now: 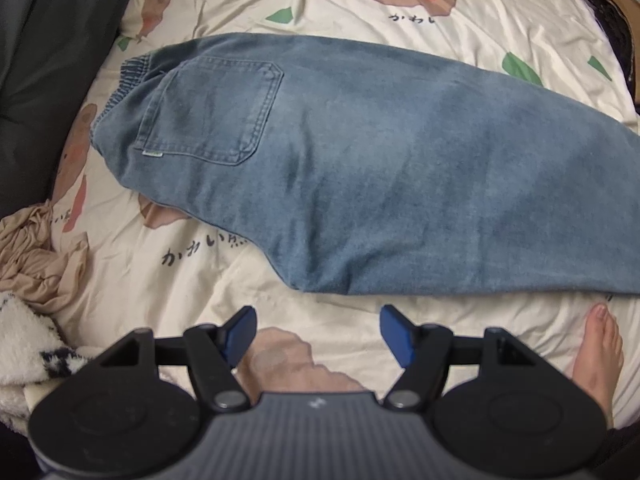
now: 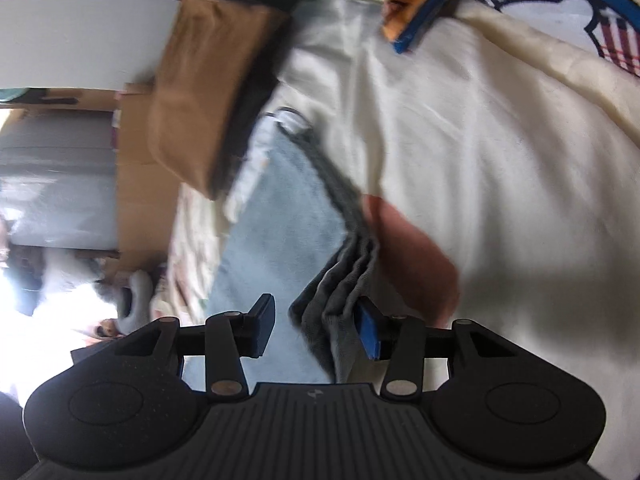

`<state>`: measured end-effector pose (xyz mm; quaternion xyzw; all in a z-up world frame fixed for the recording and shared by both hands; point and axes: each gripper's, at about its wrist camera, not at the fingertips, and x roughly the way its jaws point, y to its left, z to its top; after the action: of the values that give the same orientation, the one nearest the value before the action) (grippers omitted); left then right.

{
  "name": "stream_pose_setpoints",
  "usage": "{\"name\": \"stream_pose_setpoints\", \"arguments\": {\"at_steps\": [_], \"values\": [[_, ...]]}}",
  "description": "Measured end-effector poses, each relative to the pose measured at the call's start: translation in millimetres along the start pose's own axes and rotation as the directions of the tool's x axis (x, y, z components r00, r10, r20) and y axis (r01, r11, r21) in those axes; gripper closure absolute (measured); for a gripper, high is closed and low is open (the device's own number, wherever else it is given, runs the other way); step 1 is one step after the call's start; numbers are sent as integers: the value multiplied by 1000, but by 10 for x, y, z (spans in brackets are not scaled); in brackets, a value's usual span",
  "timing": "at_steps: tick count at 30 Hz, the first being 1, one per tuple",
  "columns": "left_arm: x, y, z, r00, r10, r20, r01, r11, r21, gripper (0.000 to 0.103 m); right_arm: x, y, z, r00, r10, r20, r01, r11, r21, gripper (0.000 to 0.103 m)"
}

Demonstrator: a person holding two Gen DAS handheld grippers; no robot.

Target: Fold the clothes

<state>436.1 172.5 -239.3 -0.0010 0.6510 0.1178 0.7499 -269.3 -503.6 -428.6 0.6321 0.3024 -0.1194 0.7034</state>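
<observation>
The left gripper (image 1: 318, 330) points down at the bed, its blue fingers (image 1: 394, 334) apart and holding nothing, just short of the near edge of the jeans (image 1: 380, 184). The jeans lie on the cartoon-print bed cover (image 1: 460, 24) already folded lengthwise, back pocket (image 1: 208, 112) up — the shorter crosswise folds look still to do. The right gripper (image 2: 316, 326) is blurred; grey cloth (image 2: 336, 312) lies between its parted fingers, though whether they pinch it — I cannot tell.

jeans (image 1: 380, 168) lie across the bedsheet (image 1: 360, 12), crumpled cloth (image 1: 36, 260) at their left, foot (image 1: 600, 352) nearer right.
</observation>
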Motion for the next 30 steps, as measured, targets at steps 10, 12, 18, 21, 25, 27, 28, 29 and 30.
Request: {"name": "stream_pose_setpoints", "arguments": {"at_steps": [10, 12, 18, 21, 25, 27, 28, 29, 30], "values": [[-64, 109, -7, 1000, 8, 7, -8, 1000, -21, 32, 233, 15, 263, 996, -42, -77, 39, 998, -43, 57], [-63, 129, -21, 1000, 8, 7, -8, 999, -34, 32, 198, 87, 245, 995, -12, -99, 6, 998, -64, 67], [-32, 143, -105, 1000, 8, -10, -9, 999, -50, 32, 171, 151, 223, 994, 5, -105, -15, 995, -94, 68], [-20, 142, -132, 1000, 13, -19, -13, 999, -41, 32, 302, 109, 267, 991, -61, -117, 48, 993, -105, 67], [-30, 155, -121, 1000, 14, -18, -15, 999, -42, 32, 469, 81, 348, 986, -92, -137, 77, 991, -111, 68], [-27, 153, -103, 1000, 14, -17, -15, 999, -43, 32, 524, 97, 389, 984, -95, -147, 78, 990, -119, 67], [-20, 149, -92, 1000, 12, -16, -13, 999, -44, 32, 547, 114, 408, 984, -97, -151, 78, 989, -126, 67], [-12, 144, -81, 1000, 11, -15, -12, 999, -45, 32, 565, 132, 423, 983, -100, -155, 79, 988, -133, 67], [-4, 134, -73, 1000, 9, -14, -9, 999, -45, 32, 580, 156, 436, 982, -102, -160, 79, 986, -145, 67]]}}
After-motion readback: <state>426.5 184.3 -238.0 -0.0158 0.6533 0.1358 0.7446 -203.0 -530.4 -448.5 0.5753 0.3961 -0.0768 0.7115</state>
